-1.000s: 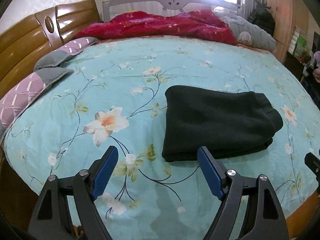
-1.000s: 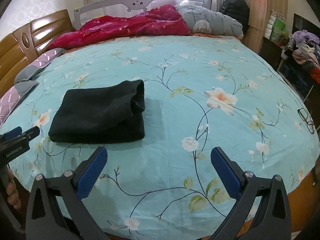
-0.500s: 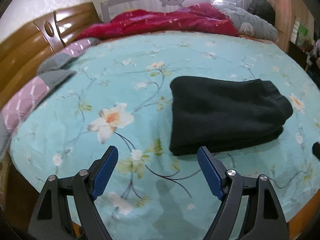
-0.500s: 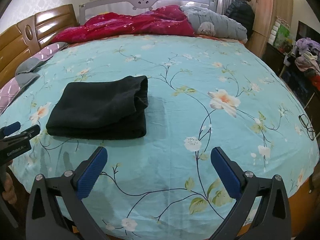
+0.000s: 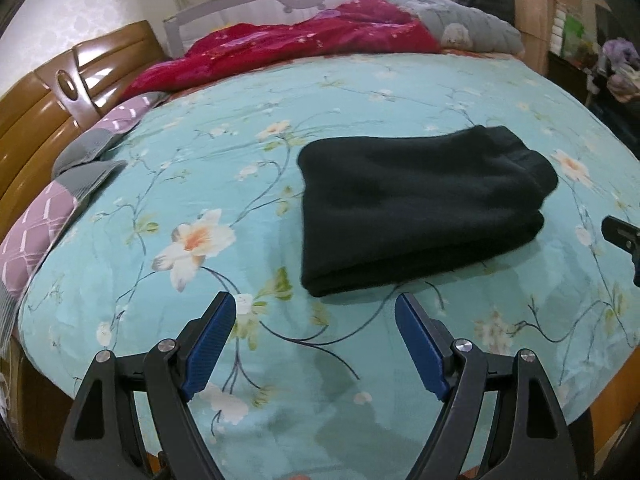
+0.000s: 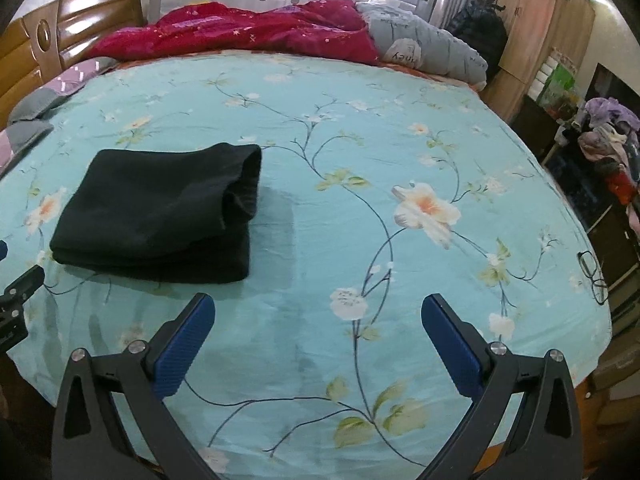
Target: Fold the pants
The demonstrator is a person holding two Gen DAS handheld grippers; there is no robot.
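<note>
The black pants (image 5: 420, 204) lie folded in a thick rectangle on the turquoise floral bed sheet (image 5: 240, 152). They also show at the left of the right wrist view (image 6: 160, 212). My left gripper (image 5: 316, 320) is open and empty, hovering above the sheet just short of the pants' near edge. My right gripper (image 6: 318, 320) is open and empty, above bare sheet to the right of the pants. Part of the right gripper shows at the right edge of the left wrist view (image 5: 624, 236).
A red quilt (image 6: 248, 28) and a grey pillow (image 6: 432, 48) lie at the far side. Pink and grey pillows (image 5: 44, 208) lie by the wooden headboard (image 5: 52, 92). Glasses (image 6: 594, 272) rest at the sheet's right edge. A clothes pile (image 6: 612, 140) stands beyond it.
Both grippers have drawn back and risen slightly from the bed, staying open. The left view has swung so the pants sit more centrally. The pants have not moved.
</note>
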